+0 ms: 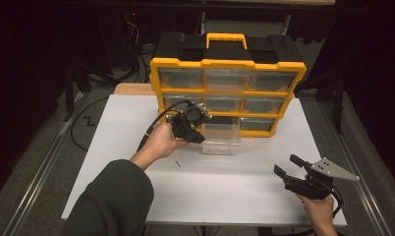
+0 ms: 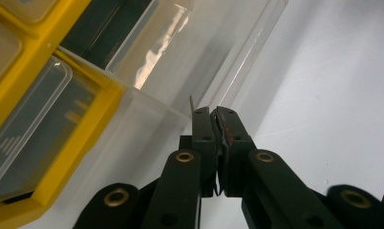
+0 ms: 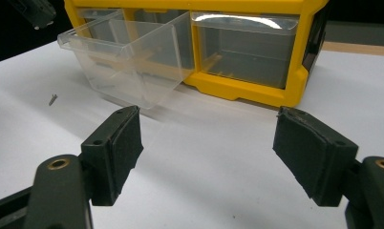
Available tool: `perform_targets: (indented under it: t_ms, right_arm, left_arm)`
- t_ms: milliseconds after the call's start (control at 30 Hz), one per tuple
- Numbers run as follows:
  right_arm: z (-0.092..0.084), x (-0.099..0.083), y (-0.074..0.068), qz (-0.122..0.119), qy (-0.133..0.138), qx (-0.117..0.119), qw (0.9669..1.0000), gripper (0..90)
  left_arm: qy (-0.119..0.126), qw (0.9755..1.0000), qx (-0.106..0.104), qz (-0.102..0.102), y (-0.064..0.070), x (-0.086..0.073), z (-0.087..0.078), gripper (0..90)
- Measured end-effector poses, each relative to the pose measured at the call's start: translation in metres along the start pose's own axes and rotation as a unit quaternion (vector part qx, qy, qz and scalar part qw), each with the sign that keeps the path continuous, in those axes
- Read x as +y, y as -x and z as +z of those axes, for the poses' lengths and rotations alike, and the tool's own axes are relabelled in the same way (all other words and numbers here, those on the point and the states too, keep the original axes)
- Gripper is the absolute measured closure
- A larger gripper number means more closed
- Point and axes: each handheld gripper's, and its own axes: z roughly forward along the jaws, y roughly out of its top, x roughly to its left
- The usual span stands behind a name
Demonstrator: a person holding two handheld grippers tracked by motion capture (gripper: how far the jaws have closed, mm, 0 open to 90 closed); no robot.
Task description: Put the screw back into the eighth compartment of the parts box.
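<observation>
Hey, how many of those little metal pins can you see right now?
2. One pin lies loose on the white table; another pin sticks out of the shut left claw, by the pulled-out clear drawer. Others may hide in drawers.

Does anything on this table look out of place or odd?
Yes. One small screw lies loose on the white table, apart from the clear drawer pulled out of the yellow organizer. Nothing looks damaged.
</observation>
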Motion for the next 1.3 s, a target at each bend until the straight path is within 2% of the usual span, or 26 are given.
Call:
perform_targets:
  t_ms: [233, 800, 1300]
  right_arm:
    - [0.0, 0.0, 0.0, 0.0, 0.001, 0.001, 1.0, 26.3]
    - [-0.001, 0.001, 0.0, -0.002, 0.001, 0.001, 1.0, 26.3]
    - [-0.001, 0.001, 0.001, 0.0, 0.001, 0.004, 1.0, 26.2]
  left_arm:
    - [0.002, 1.0, 0.002, -0.002, -0.002, 0.008, 0.0, 87.1]
    - [-0.005, 0.9998, 0.007, -0.015, -0.009, 0.022, 0.015, 87.0]
    - [-0.023, 0.9996, 0.015, -0.009, -0.01, 0.029, 0.028, 87.0]
